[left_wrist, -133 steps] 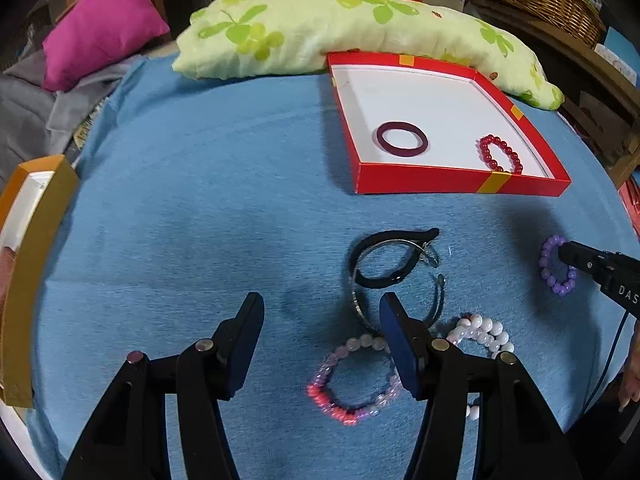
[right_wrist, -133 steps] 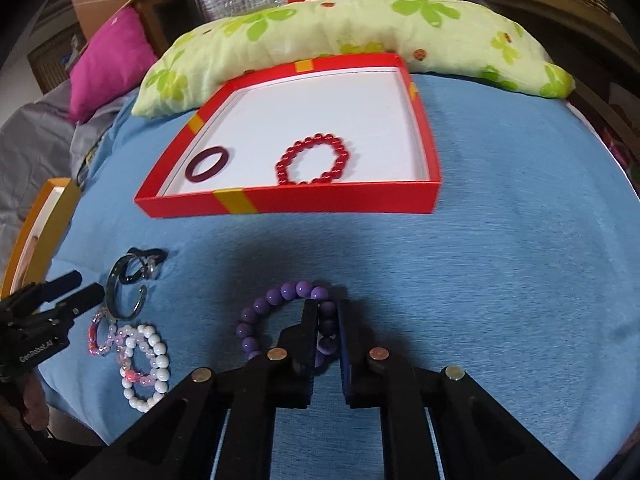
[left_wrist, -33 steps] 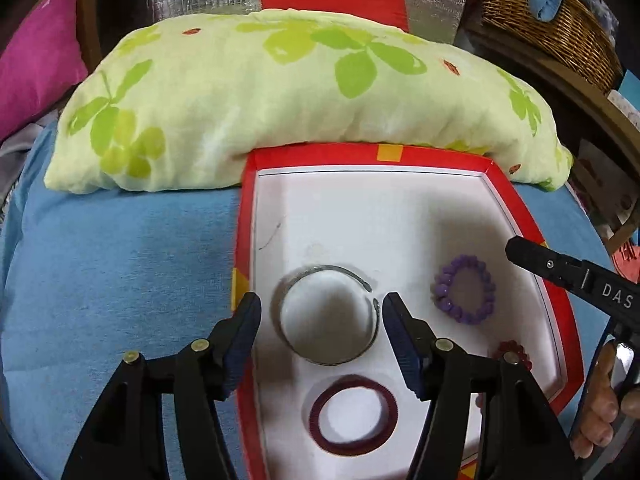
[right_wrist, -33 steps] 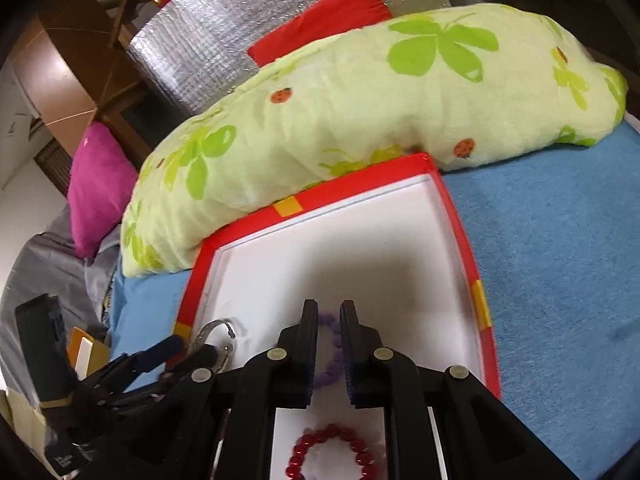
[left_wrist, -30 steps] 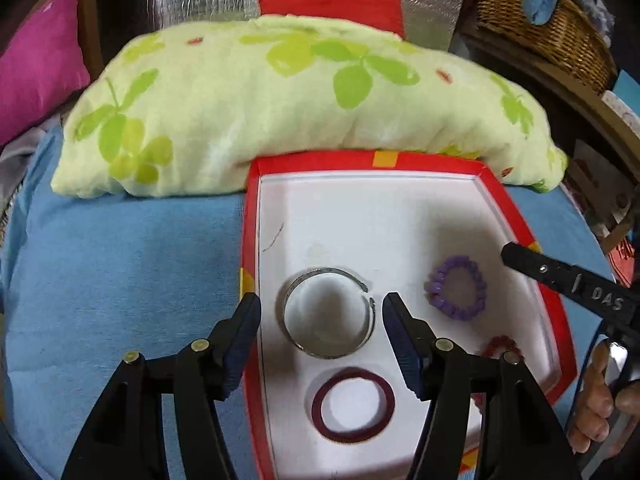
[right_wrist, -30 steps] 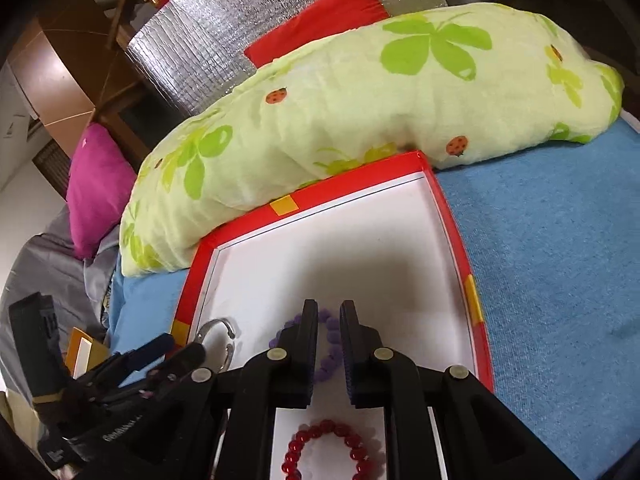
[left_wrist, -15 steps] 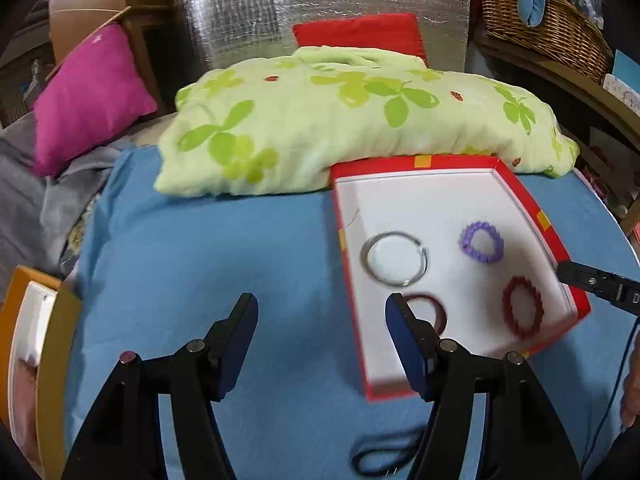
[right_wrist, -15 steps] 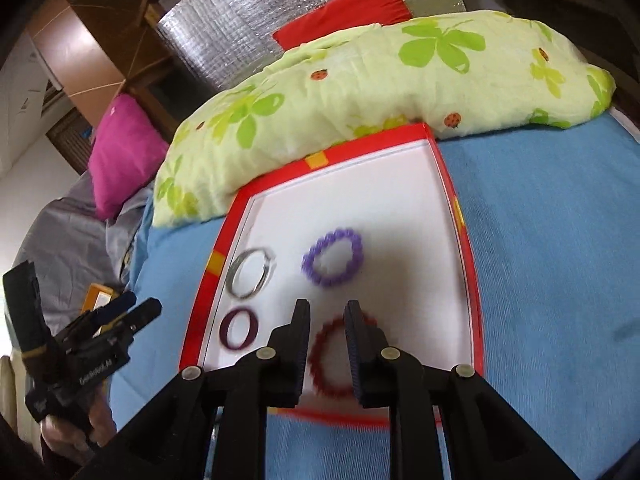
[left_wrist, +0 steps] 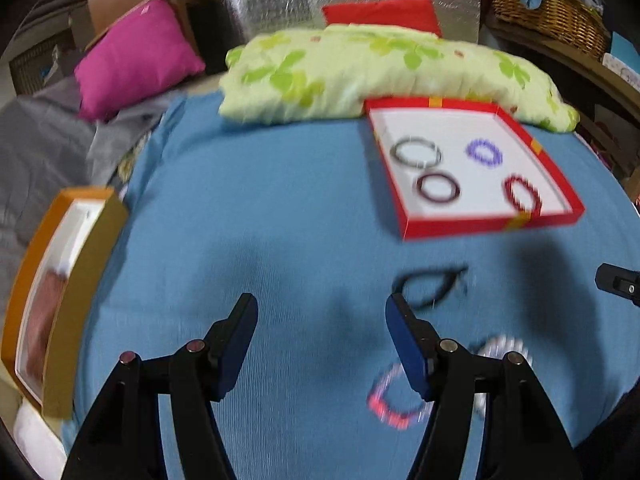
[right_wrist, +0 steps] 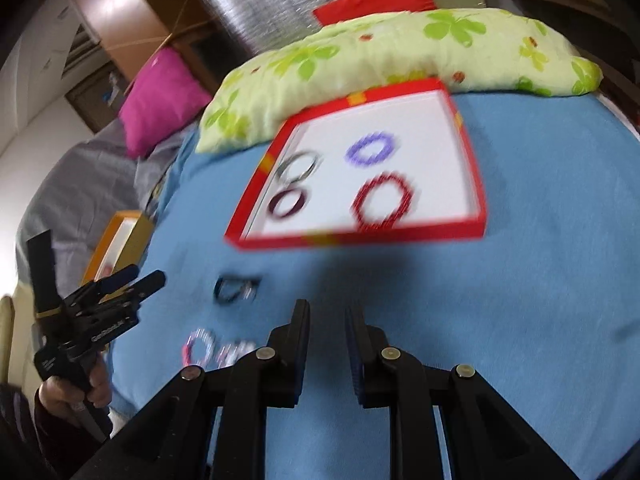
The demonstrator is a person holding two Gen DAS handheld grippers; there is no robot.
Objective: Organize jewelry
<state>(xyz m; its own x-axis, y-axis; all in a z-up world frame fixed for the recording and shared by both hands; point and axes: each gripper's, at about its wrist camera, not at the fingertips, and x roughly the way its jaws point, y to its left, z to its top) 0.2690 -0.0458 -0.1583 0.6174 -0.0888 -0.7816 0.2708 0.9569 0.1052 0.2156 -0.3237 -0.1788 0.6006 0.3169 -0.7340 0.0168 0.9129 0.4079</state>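
Both my grippers, left (left_wrist: 320, 316) and right (right_wrist: 328, 320), have drawn back from the red tray (left_wrist: 492, 226) with jaws apart, empty; four bracelets now inside, black bracelet (left_wrist: 430, 288) next.

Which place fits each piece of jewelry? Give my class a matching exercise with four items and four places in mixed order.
Items:
1. silver bangle
2. purple bead bracelet
3. red bead bracelet
4. black bracelet

Places:
A. on the blue cloth, outside the red tray
B. tray, far left
C. tray, near right
D. tray, far right

Pairs: 1-B, 2-D, 3-C, 4-A
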